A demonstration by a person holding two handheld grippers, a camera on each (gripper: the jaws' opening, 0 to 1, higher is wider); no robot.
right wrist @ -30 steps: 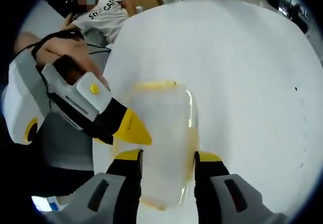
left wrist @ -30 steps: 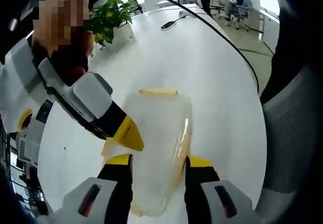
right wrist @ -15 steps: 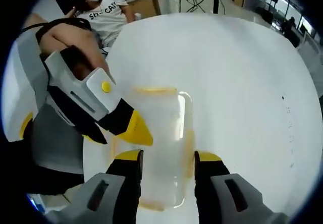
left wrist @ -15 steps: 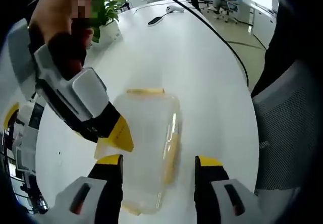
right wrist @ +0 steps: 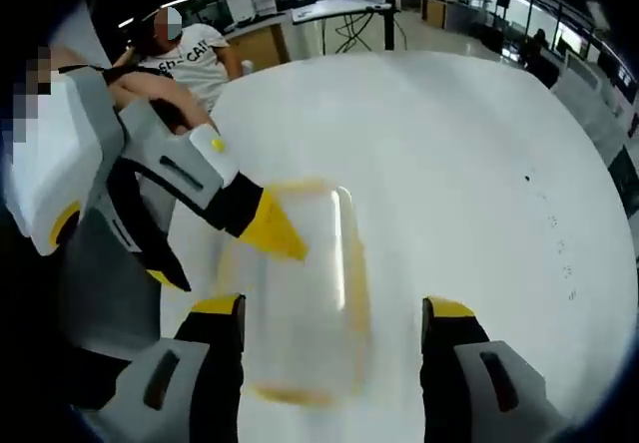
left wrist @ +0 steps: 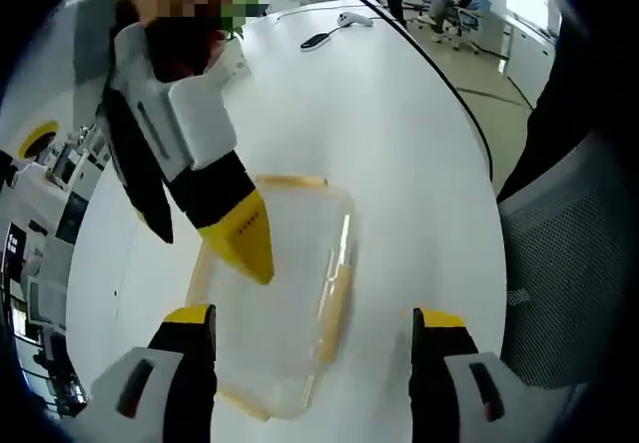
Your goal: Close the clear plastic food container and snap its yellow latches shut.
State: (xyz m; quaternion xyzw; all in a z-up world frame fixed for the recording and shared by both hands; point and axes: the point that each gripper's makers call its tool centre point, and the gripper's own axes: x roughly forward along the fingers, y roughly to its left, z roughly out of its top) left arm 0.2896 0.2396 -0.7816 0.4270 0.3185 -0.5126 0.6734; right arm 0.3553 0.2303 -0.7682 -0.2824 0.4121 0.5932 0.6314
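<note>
Clear container (left wrist: 275,303) (lid on) lies between both open grippers' jaws.

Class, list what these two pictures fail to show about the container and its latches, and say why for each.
- Container, right gripper view: blurred, so latch states cannot be read.
- Near-left corner of its lid, left gripper view: hidden behind the right tongs.
- Side latch, left gripper view: too small to tell if snapped.
- Left rim, right gripper view: covered by the left tongs.
</note>
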